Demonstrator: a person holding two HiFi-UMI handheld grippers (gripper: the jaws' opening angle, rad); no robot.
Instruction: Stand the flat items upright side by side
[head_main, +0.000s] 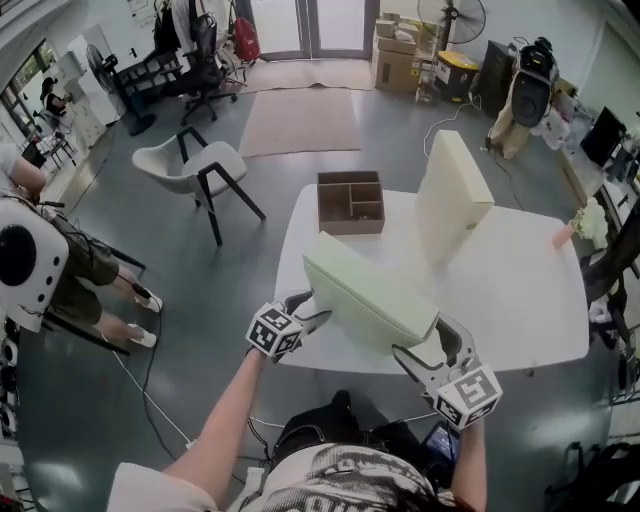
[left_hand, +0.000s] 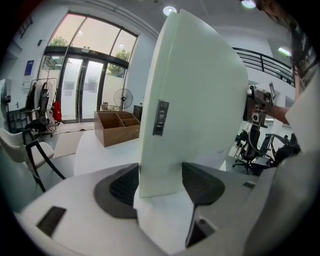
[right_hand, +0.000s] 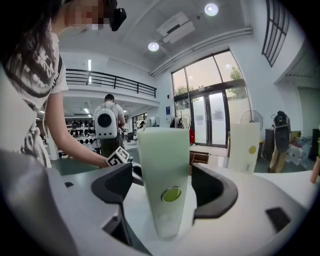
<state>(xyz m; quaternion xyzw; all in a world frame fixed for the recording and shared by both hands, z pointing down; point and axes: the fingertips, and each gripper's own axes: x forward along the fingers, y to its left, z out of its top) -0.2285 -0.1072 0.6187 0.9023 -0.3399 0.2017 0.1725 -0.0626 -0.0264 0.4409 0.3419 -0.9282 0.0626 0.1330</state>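
A pale green flat slab (head_main: 370, 295) lies tilted over the near edge of the white table (head_main: 520, 290), with one gripper at each end. My left gripper (head_main: 308, 308) is shut on its left end; in the left gripper view both pads (left_hand: 125, 185) press the slab (left_hand: 195, 90). My right gripper (head_main: 432, 345) is at the other end. In the right gripper view the slab (right_hand: 162, 150) stands between the right gripper's (right_hand: 161, 172) jaws with a small gap on each side. A cream slab (head_main: 450, 195) stands upright at mid table, also visible as the cream slab (right_hand: 244, 145).
A wooden divided box (head_main: 350, 203) sits at the table's far left edge. A white chair (head_main: 195, 165) stands on the floor beyond. A seated person (head_main: 60, 260) is at the left. A small pink object (head_main: 563, 236) lies near the table's right edge.
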